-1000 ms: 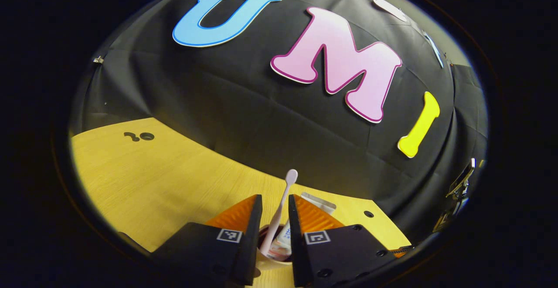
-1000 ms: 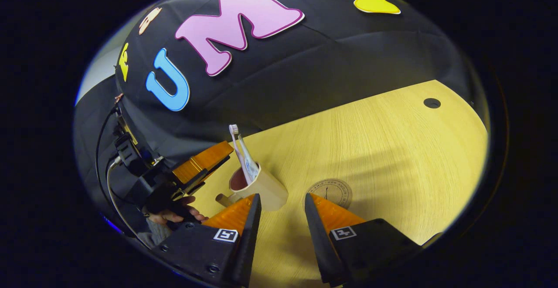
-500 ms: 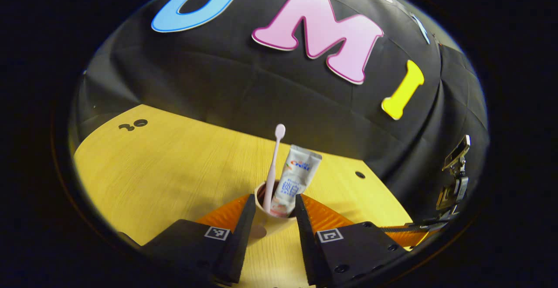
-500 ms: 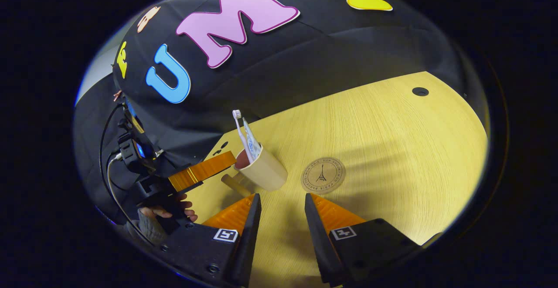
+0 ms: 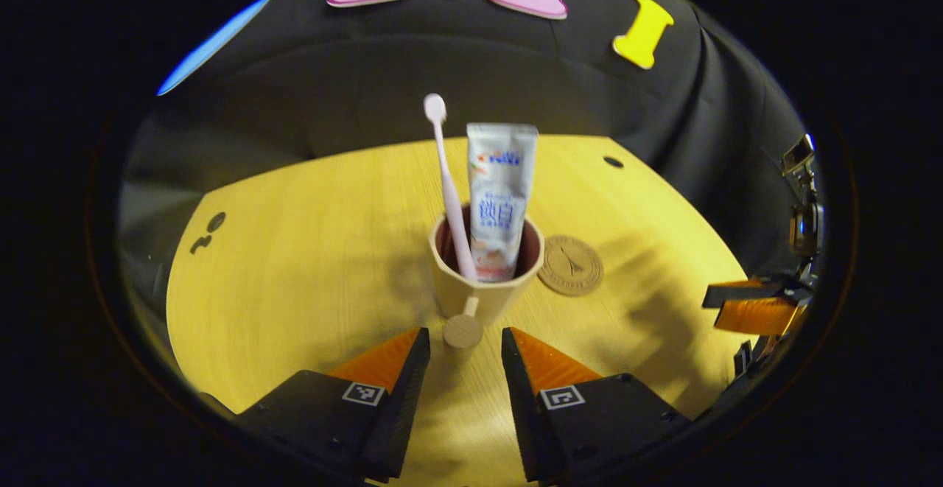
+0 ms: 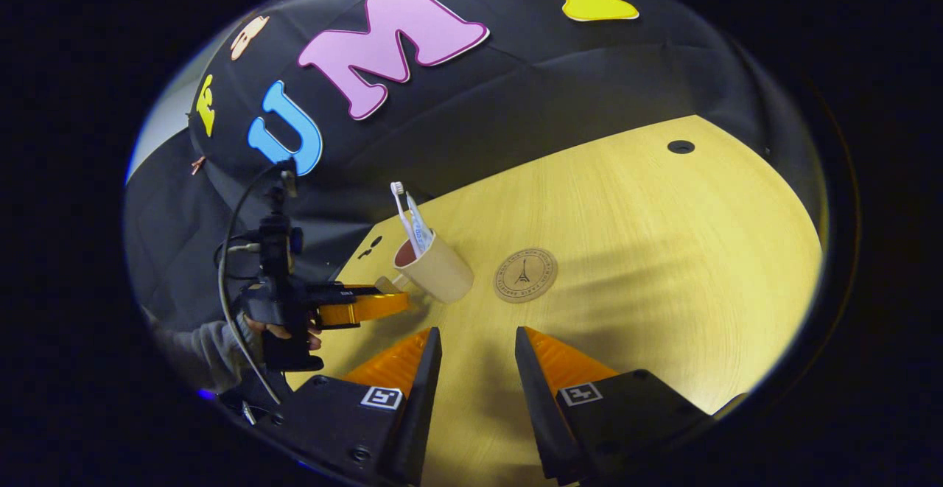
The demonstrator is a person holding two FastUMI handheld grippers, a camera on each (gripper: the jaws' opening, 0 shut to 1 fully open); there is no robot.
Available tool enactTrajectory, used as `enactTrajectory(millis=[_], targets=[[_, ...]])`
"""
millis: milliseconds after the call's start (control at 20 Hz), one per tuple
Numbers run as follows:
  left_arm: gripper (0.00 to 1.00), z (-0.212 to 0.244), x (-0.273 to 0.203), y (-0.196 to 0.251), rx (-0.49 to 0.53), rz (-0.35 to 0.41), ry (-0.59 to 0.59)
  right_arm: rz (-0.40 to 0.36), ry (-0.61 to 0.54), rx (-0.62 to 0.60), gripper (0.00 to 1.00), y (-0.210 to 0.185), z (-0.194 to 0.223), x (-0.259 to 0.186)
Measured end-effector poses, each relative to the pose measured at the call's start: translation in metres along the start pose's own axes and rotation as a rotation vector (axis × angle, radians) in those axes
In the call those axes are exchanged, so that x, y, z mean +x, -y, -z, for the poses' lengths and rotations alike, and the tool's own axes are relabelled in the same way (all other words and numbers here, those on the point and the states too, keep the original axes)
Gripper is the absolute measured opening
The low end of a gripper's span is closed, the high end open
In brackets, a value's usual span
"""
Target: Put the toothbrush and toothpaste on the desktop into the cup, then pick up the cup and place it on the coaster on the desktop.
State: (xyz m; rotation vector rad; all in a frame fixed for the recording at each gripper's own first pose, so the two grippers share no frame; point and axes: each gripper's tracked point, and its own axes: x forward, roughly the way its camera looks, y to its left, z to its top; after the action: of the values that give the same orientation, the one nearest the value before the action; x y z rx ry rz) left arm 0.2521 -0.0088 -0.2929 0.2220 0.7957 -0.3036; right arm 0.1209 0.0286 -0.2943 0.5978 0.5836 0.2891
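The left gripper [image 5: 458, 347], fingers apart and empty, faces the cup's handle [image 5: 463, 329] just ahead. The right gripper [image 6: 475, 351] hangs parted over bare desktop [image 6: 663, 251]. Toothbrush [image 5: 446, 177] and toothpaste [image 5: 497, 192] stand in the cup [image 5: 482, 281], which sits just beside the coaster [image 5: 571, 264]. Loading looks finished; the lift calls for closing on the handle.

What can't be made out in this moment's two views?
- Lower ends of the toothbrush and toothpaste: inside the cup, both views.
- Coaster rim lettering: too small, both views.
- Left claw in the right gripper view: side-on, so its gap is unclear there.
- Person: a hand and sleeve; the rest is past the edge.
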Motion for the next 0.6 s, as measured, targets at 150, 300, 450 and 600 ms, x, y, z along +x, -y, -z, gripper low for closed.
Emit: enactTrajectory(millis=[150, 300, 450, 600], targets=[[0.62, 0.009, 0.016, -0.006, 0.054, -0.004, -0.106, 0.024, 0.006, 0.019, 0.62, 0.014, 0.002, -0.011], [0.62, -0.002, 0.023, -0.005, 0.067, 0.0, -0.12, 0.054, 0.005, 0.042, 0.62, 0.028, 0.007, -0.02], [0.61, -0.005, 0.029, -0.009, 0.076, -0.002, -0.185, 0.07, 0.007, 0.062, 0.62, 0.036, 0.009, -0.023], [0.58, -0.005, 0.034, -0.018, 0.123, -0.034, -0.245, 0.079, 0.017, 0.072, 0.62, 0.039, 0.009, -0.025]])
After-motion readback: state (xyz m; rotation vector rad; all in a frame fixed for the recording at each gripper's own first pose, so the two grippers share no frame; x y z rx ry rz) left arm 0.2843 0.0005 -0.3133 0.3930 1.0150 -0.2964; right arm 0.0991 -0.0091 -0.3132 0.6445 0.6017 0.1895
